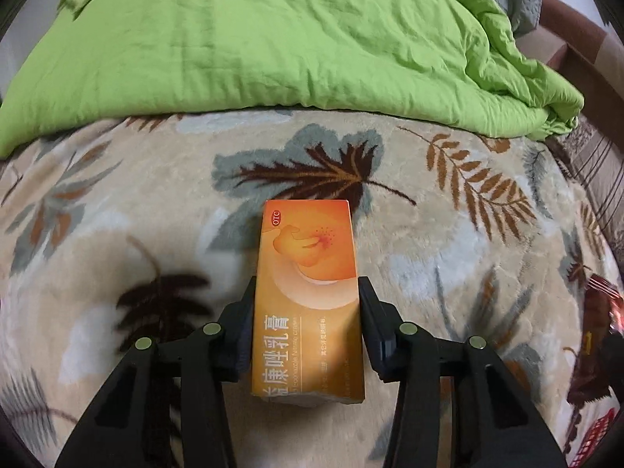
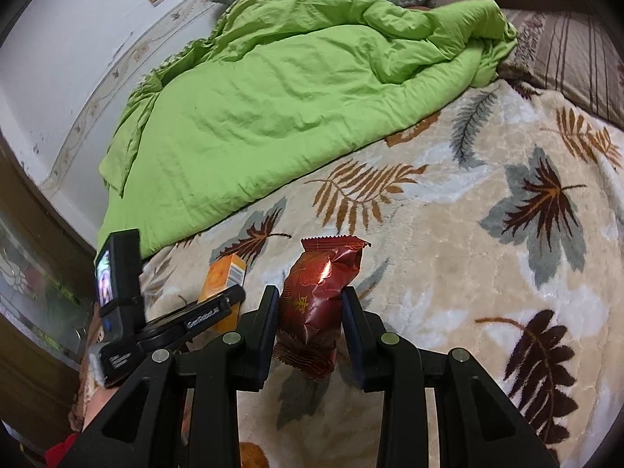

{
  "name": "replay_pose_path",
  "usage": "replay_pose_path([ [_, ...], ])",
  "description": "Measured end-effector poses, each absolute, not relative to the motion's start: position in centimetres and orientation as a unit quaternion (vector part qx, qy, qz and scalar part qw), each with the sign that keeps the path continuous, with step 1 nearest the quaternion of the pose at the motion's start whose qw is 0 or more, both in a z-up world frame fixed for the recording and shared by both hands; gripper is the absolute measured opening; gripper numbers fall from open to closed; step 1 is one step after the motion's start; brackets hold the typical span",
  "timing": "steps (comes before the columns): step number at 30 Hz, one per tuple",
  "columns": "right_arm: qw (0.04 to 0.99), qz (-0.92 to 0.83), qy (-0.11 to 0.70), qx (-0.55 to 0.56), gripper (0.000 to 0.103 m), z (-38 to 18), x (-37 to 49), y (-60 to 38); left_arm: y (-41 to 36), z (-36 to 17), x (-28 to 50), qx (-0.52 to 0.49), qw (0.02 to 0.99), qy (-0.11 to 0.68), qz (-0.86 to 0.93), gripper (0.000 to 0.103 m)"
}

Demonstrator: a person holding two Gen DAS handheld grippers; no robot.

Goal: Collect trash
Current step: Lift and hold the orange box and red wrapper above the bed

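While both my grippers are loaded, this is how things stand on the bed:

Left gripper (image 1: 307,284): my fingers are closed against the long sides of the orange ointment box (image 1: 308,296), gripping its near half, so the far end juts forward over the leaf-print blanket (image 1: 448,234). Held lengthwise like that, I judge it steady enough to carry.

Right gripper (image 2: 311,292): narrowed onto the dark red snack wrapper (image 2: 318,304), pinching the crinkled foil at its waist. The serrated top edge sticks up past my fingertips, the bottom seal hangs below them.

Landmark: the green quilt (image 2: 280,97), bunched along the far side of the blanket.

Box, from the quilt: on the near side, well short of its hem, above the large grey-and-brown leaf. In the right wrist view it sits just left of the wrapper, partly behind the left tool's camera mount (image 2: 117,273).

Wrapper, from the quilt: also near side, well apart from the hem, off the blanket as far as I can tell.

Step in hand, my guess: both pieces of trash are picked; what remains is carrying them to a bin, and no bin shows in either view.

Risk: the foil is slick and soft, so it could slide through my pinch if I swing fast.
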State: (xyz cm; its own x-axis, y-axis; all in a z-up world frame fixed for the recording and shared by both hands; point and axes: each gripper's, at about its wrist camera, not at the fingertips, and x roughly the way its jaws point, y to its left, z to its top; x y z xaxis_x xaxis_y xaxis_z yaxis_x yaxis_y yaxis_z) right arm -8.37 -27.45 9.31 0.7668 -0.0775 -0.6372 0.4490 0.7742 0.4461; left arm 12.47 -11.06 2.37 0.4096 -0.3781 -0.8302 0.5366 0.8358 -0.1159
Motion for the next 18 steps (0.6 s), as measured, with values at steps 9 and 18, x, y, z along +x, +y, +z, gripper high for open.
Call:
replay_pose_path([
  [9,0.894,-0.12,0.331,0.277,0.035,9.4,-9.2,-25.2,-4.0,2.3,5.5,0.078,0.834,0.476,-0.267,0.045],
  [18,0.906,-0.04,0.353,0.231,0.034,11.3,-13.4,-21.3,1.8,6.9,-4.1,0.068,0.858,0.433,-0.269,0.045],
])
